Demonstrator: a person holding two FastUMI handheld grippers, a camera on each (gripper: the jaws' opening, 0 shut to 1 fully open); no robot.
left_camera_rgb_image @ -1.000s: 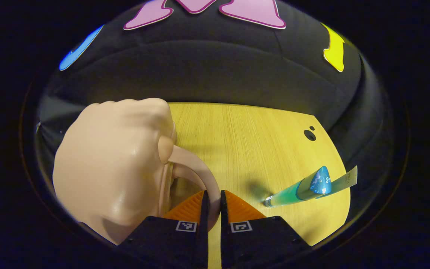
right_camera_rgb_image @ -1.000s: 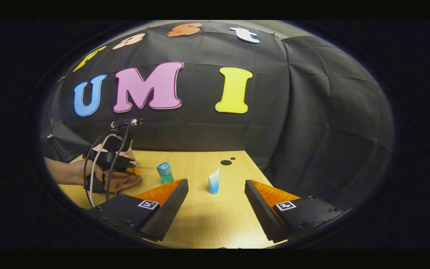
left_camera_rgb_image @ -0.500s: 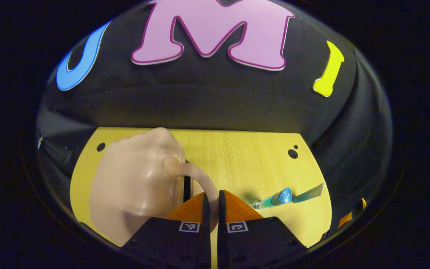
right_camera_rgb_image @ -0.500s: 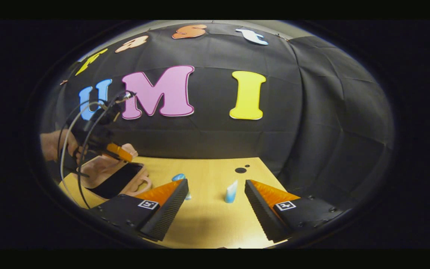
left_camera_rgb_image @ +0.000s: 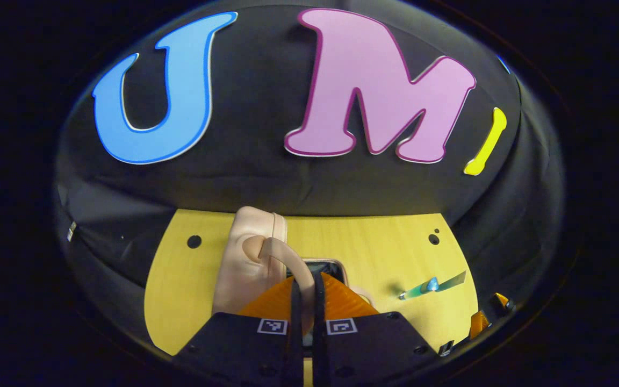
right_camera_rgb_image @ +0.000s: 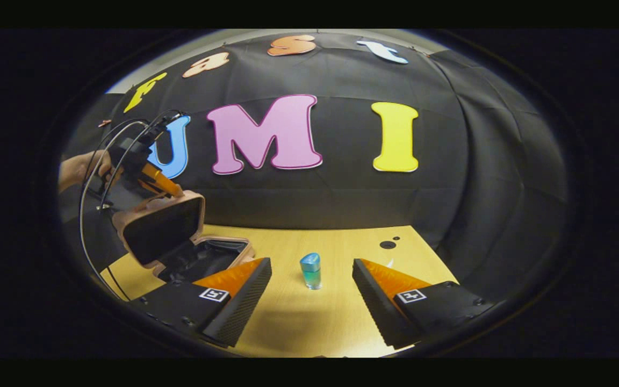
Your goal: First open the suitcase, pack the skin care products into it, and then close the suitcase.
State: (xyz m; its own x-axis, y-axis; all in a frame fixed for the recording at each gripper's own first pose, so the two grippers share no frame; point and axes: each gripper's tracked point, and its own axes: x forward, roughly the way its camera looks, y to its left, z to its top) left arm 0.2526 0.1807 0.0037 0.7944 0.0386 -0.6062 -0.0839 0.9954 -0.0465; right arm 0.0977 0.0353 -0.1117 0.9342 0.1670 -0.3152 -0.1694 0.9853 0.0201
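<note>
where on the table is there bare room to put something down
Bare wood on the table lies between the right gripper and the teal bottle, and from the bottle to the right edge. The left is crowded: the open suitcase, its lid held by the left gripper.

Left gripper (left_camera_rgb_image: 305, 290) is pinched tight, its two fingers pressed together on the suitcase handle (left_camera_rgb_image: 282, 257) with barely a slit between them, pointing toward the table's far edge. From the right gripper view that same left gripper (right_camera_rgb_image: 172, 189) sits raised high over the table's left side, tilted down to the right, cables looping off its back. A hand (right_camera_rgb_image: 97, 165) wraps its grip, the bare forearm reaching in from the left. Right gripper (right_camera_rgb_image: 312, 287) hovers low over the table's near edge, jaws spread wide apart, level, aimed at the far edge, nothing between the fingers (right_camera_rgb_image: 245, 287).
</note>
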